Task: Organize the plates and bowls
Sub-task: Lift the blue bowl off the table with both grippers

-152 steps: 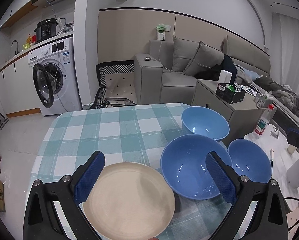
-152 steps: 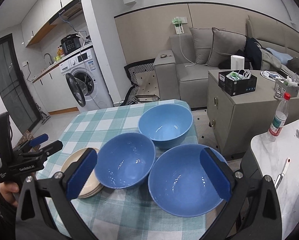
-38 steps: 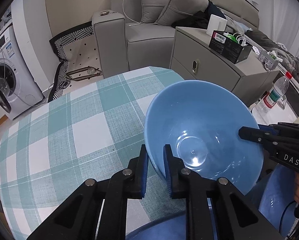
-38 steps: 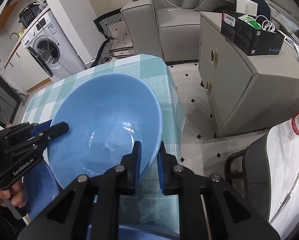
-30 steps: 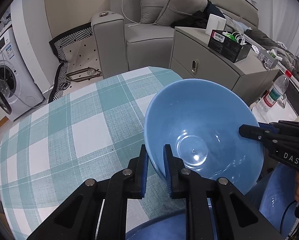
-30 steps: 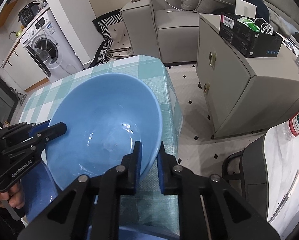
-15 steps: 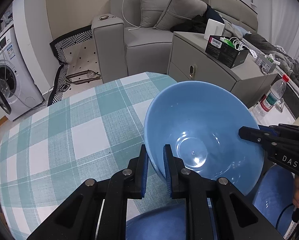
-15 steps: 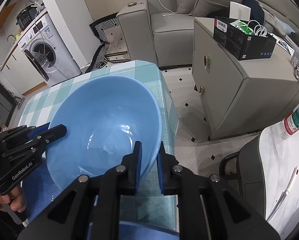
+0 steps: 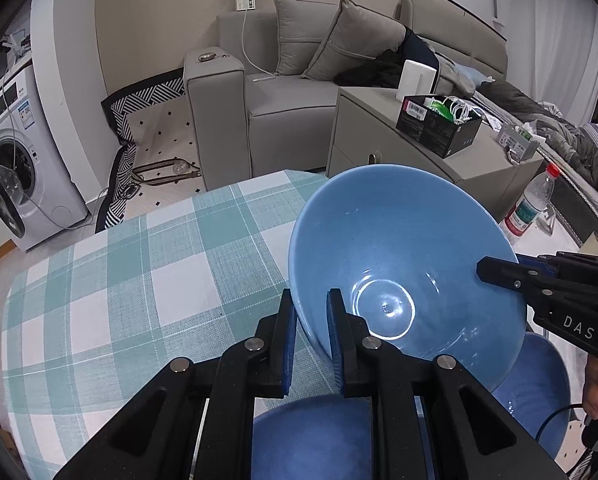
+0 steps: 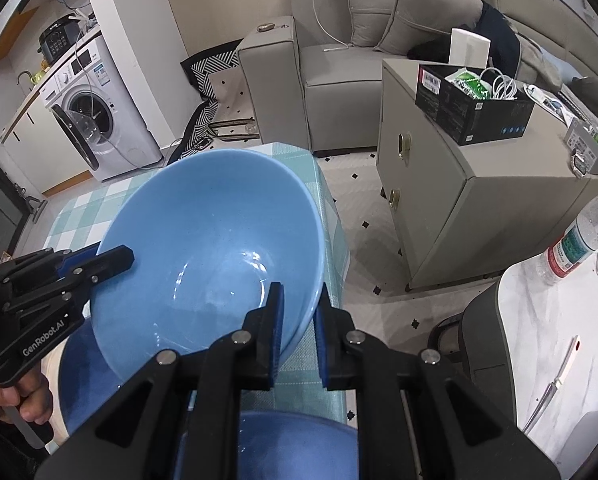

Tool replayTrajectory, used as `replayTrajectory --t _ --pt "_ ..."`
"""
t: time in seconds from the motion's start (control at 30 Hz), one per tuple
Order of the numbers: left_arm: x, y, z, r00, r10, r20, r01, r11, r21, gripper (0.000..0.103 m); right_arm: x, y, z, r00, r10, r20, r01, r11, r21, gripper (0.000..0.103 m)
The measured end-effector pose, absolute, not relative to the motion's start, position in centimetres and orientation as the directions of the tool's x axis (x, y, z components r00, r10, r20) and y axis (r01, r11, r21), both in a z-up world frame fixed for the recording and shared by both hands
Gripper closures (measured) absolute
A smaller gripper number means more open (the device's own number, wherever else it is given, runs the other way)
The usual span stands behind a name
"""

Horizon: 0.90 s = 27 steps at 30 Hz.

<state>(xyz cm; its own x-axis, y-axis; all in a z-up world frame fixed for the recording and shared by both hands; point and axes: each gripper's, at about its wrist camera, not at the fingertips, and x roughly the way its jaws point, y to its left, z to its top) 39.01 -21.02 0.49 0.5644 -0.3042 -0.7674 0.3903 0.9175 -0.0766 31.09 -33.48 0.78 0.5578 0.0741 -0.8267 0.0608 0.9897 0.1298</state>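
A light blue bowl (image 9: pixel 403 256) hangs tilted above the checked tablecloth (image 9: pixel 131 280), held from both sides. My left gripper (image 9: pixel 311 300) is shut on its near left rim. My right gripper (image 10: pixel 299 292) is shut on the opposite rim of the same bowl (image 10: pixel 203 248). Each view also shows the other tool clamped on the far rim: the right gripper (image 9: pixel 495 272) and the left gripper (image 10: pixel 115 258). Two darker blue bowls sit on the table below, one under my fingers (image 9: pixel 311 440) and one to the right (image 9: pixel 539 380). A beige plate edge (image 10: pixel 53 362) peeks out beside a dark bowl (image 10: pixel 79 380).
The table's right edge (image 10: pixel 335 240) drops to the floor beside a grey cabinet (image 10: pixel 459 208) carrying a black box (image 10: pixel 471 104). A water bottle (image 10: pixel 579 236) and a knife (image 10: pixel 563 368) lie on a marble table. A sofa (image 9: pixel 283 92) and washing machine (image 9: pixel 15 168) stand beyond.
Both grippers have risen together with the light blue bowl, which now hangs higher over the table. More of the dark bowls shows beneath it. Neither grip has changed.
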Motion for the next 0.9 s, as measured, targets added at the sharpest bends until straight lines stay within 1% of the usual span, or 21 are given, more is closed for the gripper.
replayTrajectory --t 0.37,0.9 --pt "36.0 -20.1 3.7 0.614 -0.308 -0.727 0.384 0.921 -0.065 0.088 28.6 -32.4 4.2 0.604 0.064 -0.794 0.048 0.992 0.116 0.089" --pt "31.5 -19.0 6.7 0.663 -0.29 -0.69 0.365 0.93 -0.04 0.088 25.1 -30.8 6.9 0.647 0.071 -0.759 0.023 0.993 0.113 0.089"
